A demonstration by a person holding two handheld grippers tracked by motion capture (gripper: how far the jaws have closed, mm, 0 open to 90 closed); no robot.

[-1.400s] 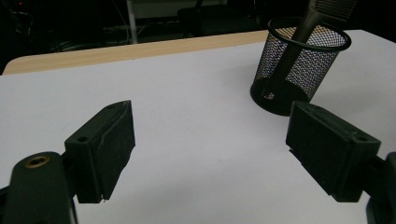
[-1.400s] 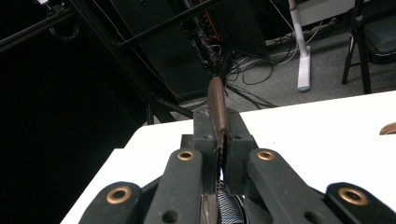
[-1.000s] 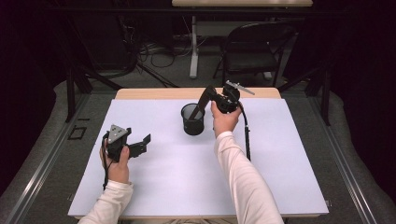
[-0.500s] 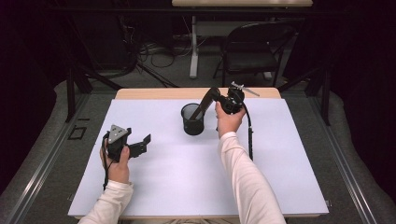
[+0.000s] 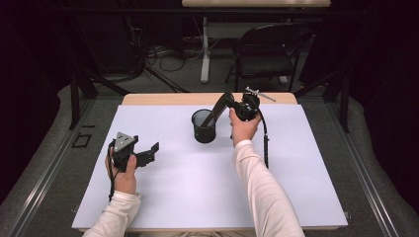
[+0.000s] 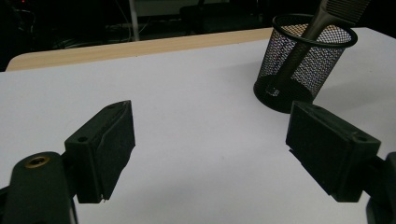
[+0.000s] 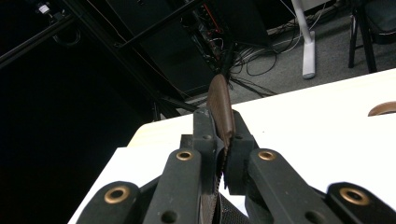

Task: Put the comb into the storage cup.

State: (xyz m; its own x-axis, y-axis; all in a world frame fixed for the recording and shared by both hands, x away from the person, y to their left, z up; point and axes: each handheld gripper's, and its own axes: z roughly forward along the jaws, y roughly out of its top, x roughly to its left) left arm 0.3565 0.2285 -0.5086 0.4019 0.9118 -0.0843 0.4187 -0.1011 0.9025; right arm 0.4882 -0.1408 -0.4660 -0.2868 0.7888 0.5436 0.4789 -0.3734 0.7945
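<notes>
A black wire-mesh cup stands upright on the white table top, toward the back middle. A dark brown comb leans in it, its lower end inside the cup and its top slanting up to the right. My right gripper is shut on the comb's upper part, above and right of the cup. In the right gripper view the comb stands pinched between the jaws. My left gripper hovers low at the front left, open and holding nothing. Its view shows the cup with the comb ahead on the right.
A strip of bare wooden table edge runs behind the white top. Beyond the table stand a black chair, a white table leg and cables on the floor. The right gripper's cable trails across the table.
My right gripper has drifted slightly to the right with the comb, whose lower end stays in the cup. The left gripper has held still.
</notes>
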